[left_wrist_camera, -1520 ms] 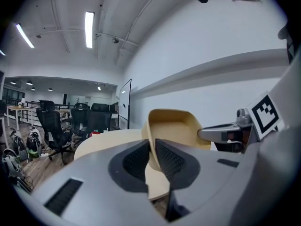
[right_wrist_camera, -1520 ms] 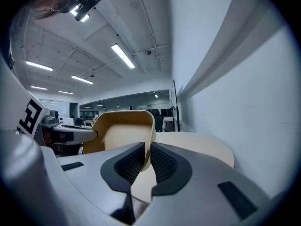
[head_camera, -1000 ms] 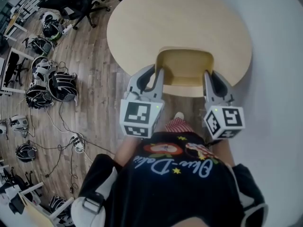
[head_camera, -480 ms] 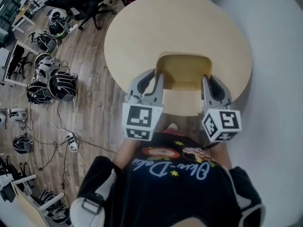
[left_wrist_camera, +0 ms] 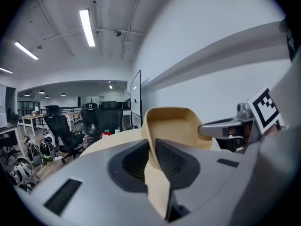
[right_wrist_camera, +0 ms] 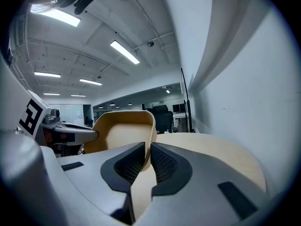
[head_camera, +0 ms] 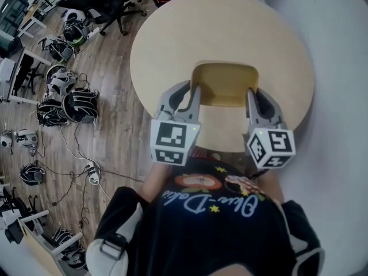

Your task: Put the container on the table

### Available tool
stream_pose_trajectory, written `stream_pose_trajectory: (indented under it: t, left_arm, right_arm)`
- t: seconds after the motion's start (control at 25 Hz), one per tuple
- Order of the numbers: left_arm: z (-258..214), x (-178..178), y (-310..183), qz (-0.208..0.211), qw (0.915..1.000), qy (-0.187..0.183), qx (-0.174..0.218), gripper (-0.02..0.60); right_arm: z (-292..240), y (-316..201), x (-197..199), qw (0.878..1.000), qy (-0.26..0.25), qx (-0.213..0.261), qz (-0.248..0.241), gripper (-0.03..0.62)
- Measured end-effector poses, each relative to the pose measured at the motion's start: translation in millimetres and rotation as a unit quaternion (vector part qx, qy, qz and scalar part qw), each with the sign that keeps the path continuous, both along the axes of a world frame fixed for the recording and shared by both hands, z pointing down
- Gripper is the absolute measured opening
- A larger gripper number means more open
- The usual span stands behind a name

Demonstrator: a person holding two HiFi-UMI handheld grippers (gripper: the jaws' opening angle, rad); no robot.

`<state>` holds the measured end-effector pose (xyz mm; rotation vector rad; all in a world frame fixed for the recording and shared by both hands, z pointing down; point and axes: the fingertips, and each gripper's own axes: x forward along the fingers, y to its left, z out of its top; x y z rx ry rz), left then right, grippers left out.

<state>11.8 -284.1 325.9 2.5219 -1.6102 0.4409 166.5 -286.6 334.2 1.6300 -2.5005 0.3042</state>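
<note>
A round, pale wooden desk (head_camera: pixel 230 33) fills the far middle. Over its near part sits a tan, open-topped plastic container (head_camera: pixel 223 88), its inside bare. The left gripper (head_camera: pixel 191 96) is clamped on the container's left wall, and the right gripper (head_camera: pixel 253 99) on its right wall.

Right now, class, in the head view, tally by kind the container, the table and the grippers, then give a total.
container: 1
round table: 1
grippers: 2, the left gripper and the right gripper, each shut on the container's rim
Total: 4
</note>
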Motion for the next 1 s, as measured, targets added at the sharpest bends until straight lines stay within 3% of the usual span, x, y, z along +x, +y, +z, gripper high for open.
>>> stream_pose_trajectory:
  t: [0.32, 1.0]
  left_arm:
    - [23, -5, -45, 0.023, 0.9995, 0.000, -0.021, 0.038]
    - [103, -11, -109, 0.051, 0.9925, -0.007, -0.111, 0.043]
  right_arm:
    - [22, -41, -6, 1.000, 0.012, -0.022, 0.019, 0.034]
    - [101, -104, -11, 0.991, 0.050, -0.117, 0.033, 0.034]
